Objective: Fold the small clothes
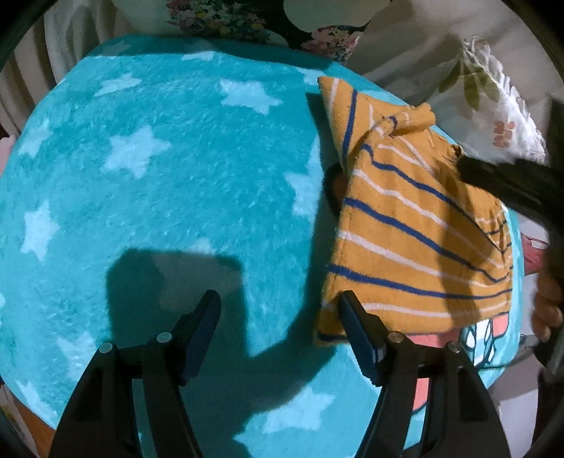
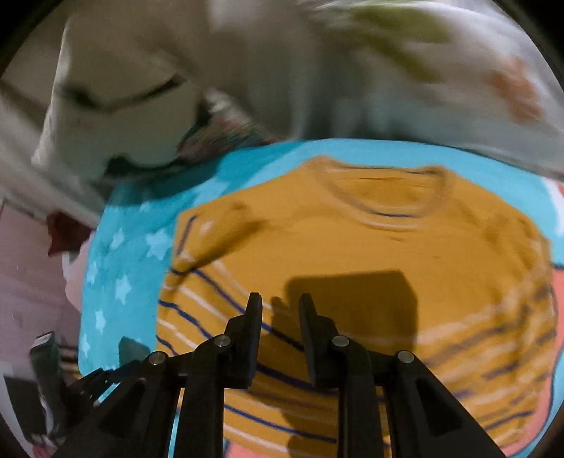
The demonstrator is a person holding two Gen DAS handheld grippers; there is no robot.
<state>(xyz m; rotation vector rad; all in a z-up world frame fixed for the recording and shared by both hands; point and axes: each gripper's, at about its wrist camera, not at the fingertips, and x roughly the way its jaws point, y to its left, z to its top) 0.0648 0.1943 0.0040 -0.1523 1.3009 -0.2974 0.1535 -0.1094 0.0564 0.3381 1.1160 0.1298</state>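
A small mustard-yellow shirt with blue and white stripes lies on a turquoise star blanket, at the right in the left wrist view. My left gripper is open and empty above the blanket, its right finger by the shirt's near-left corner. In the right wrist view, which is blurred, the shirt lies spread with its neckline at the far side. My right gripper hovers over the shirt's striped part, jaws a little apart with nothing between them. The right tool also shows as a dark shape in the left wrist view.
White pillows with a leaf and flower print lie beyond the blanket's far right edge. A dark floral cushion sits at the back. A pink cartoon print marks the blanket's right part.
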